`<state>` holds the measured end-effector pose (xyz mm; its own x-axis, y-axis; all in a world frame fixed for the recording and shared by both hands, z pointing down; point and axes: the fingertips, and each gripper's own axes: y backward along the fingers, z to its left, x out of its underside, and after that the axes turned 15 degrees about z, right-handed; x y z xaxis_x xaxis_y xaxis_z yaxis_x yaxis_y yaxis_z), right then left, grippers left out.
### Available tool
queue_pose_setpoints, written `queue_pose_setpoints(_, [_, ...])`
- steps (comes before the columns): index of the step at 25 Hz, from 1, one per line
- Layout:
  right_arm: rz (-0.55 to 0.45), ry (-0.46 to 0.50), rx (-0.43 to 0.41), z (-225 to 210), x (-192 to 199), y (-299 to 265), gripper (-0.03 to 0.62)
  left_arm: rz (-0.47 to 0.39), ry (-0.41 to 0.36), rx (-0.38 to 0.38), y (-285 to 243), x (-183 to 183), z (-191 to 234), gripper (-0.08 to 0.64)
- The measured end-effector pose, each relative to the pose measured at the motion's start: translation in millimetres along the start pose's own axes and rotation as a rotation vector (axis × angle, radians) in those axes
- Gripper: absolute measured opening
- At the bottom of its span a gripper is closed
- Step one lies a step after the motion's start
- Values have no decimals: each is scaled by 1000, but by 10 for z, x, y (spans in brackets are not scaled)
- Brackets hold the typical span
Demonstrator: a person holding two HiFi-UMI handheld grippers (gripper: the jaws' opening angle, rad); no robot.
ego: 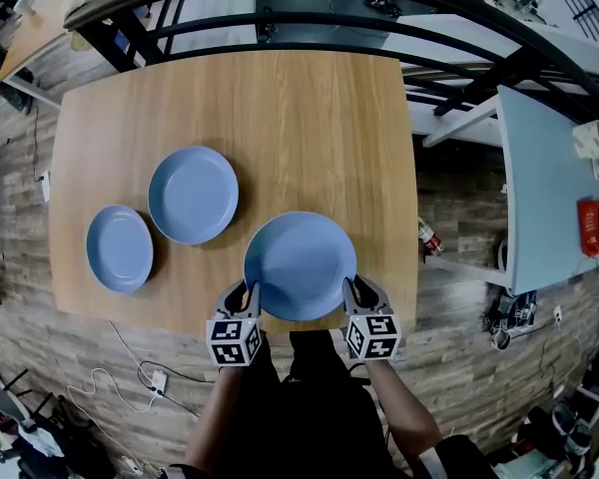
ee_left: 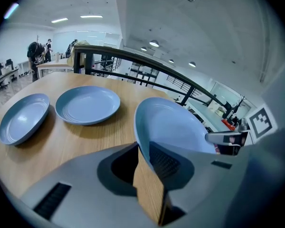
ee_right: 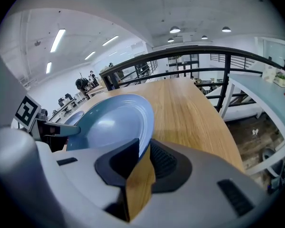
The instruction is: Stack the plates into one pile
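Left gripper (ego: 247,293) clamped on left rim of held plate (ego: 299,265), jaws pinching rim edge. Right gripper (ego: 352,289) pinching opposite rim, same grip. Held plate spans between both grippers, over near edge of table (ego: 309,108), tilted. Beyond it, toward left: middle plate (ego: 193,195) flat on table. Smaller plate (ego: 120,248) just beside it, near left edge.

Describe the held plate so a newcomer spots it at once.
On the wooden table, look at the near edge. The blue plate there is gripped at its rim by the left gripper and right gripper; the middle plate and far-left plate lie untouched.
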<state>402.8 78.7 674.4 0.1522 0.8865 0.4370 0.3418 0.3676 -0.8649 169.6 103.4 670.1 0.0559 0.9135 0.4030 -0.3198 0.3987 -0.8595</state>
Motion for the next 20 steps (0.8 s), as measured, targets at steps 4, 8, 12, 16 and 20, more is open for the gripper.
queue_pose_setpoints(4, [-26,28,-22,118,-97,132,85,-17,11,-30,188,13,8,86])
queue_pose_setpoints(8, [-53,55,-58,283,-230,243,83,-45,41,-61,407,3,62,86])
queue_pose_setpoints(12, [-74,73,-98,481,-340,367,80,-76,75,-87,671,22,120,84])
queue_pose_setpoints(16, [-85,88,-113,664,-395,435,77,-104,95,-91,888,71,185,84])
queue_pose_setpoints(20, [-103,99,-104,873,-471,502,74,-118,94,-87,1051,64,314,86])
